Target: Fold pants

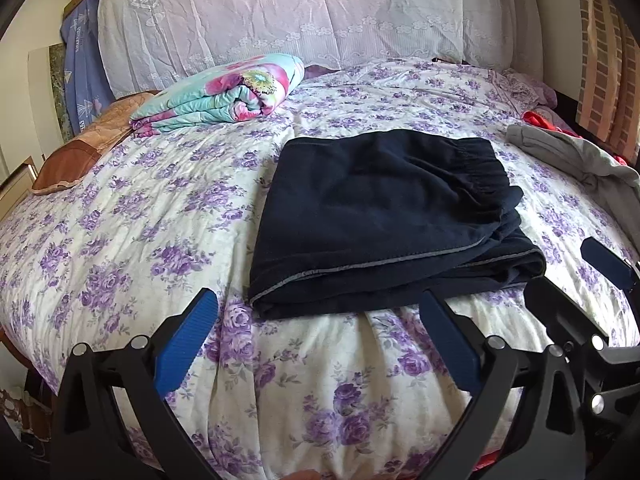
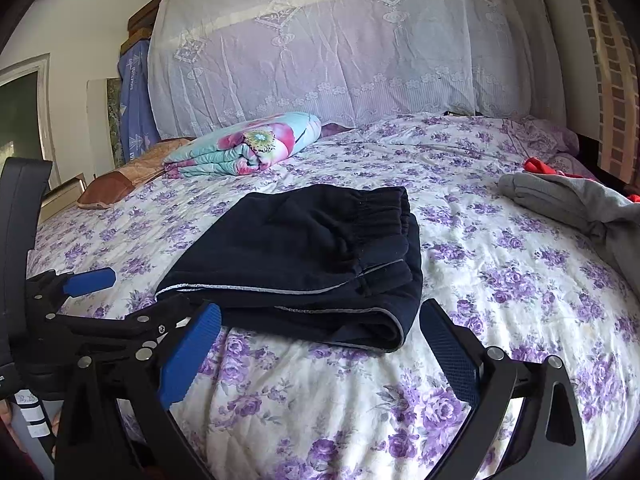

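Dark navy pants [image 1: 384,216] lie folded in a flat stack on the bed, elastic waistband to the right, grey piping along the near edge. They also show in the right wrist view [image 2: 304,256]. My left gripper [image 1: 320,304] is open and empty, just in front of the pants' near edge, not touching. My right gripper [image 2: 320,316] is open and empty, near the stack's front right corner. The right gripper's fingers [image 1: 608,260] show at the right of the left wrist view; the left gripper's fingers [image 2: 90,282] show at the left of the right wrist view.
The bed has a white cover with purple flowers [image 1: 160,216]. A folded floral quilt [image 1: 224,96] lies at the back left by brown pillows [image 1: 76,152]. Grey clothing [image 2: 576,204] and something red [image 2: 538,166] lie at the right edge. A lace-covered headboard [image 2: 360,52] stands behind.
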Demonstrator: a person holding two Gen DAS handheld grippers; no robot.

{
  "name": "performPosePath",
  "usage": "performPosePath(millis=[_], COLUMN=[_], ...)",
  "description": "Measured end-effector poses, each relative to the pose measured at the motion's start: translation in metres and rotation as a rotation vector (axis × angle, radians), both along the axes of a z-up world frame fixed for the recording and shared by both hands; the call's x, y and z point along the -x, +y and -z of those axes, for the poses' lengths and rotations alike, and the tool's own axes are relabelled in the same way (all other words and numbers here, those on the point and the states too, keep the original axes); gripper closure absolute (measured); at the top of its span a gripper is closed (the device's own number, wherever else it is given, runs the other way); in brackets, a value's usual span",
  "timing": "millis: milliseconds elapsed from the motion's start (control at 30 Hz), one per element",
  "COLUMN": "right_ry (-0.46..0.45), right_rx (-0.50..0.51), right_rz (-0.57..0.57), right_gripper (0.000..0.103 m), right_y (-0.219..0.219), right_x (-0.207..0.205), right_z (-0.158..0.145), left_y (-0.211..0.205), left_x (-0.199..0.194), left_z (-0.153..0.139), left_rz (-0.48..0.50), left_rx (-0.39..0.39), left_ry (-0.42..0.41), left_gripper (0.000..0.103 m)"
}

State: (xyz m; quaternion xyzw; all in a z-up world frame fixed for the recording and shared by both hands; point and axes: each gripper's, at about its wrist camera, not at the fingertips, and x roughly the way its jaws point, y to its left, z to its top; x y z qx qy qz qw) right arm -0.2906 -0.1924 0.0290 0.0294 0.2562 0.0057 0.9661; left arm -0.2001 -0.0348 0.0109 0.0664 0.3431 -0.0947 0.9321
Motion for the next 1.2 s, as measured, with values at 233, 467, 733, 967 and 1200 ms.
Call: performPosePath(millis=[233, 467, 733, 967, 1200], right_ry=[-0.002, -0.008, -0.007, -0.008, -0.008], right_rx=[-0.004, 0.002, 0.002, 0.002, 0.001], right_rz=[-0.001, 0.000, 0.001, 0.001, 0.001], right_gripper=[0.003, 0.003, 0.003, 0.003, 0.003], right_y=[-0.0025, -0.0017, -0.0012, -0.0008, -0.0004], right_x=[-0.0010, -0.0013, -0.0012, -0.0010, -0.0007], right_z=[-0.0008, -0.0029, -0.0031, -0.0029, -0.0031], left_y=[-0.0028, -0.0026, -0.0027, -0.0026, -0.0027], left_x=[0.0000, -0.0012, -0.0008, -0.0024, -0.0019], left_z=[-0.0012, -0.0009, -0.0006, -0.0006, -0.0007], left_rz=[0.004, 0.005, 0.006, 0.006, 0.006], left_rx=[0.007, 0.005, 0.006, 0.006, 0.005], left_ry=[-0.009, -0.007, -0.007, -0.006, -0.008], left_gripper=[0.005, 0.005, 0.005, 0.005, 0.005])
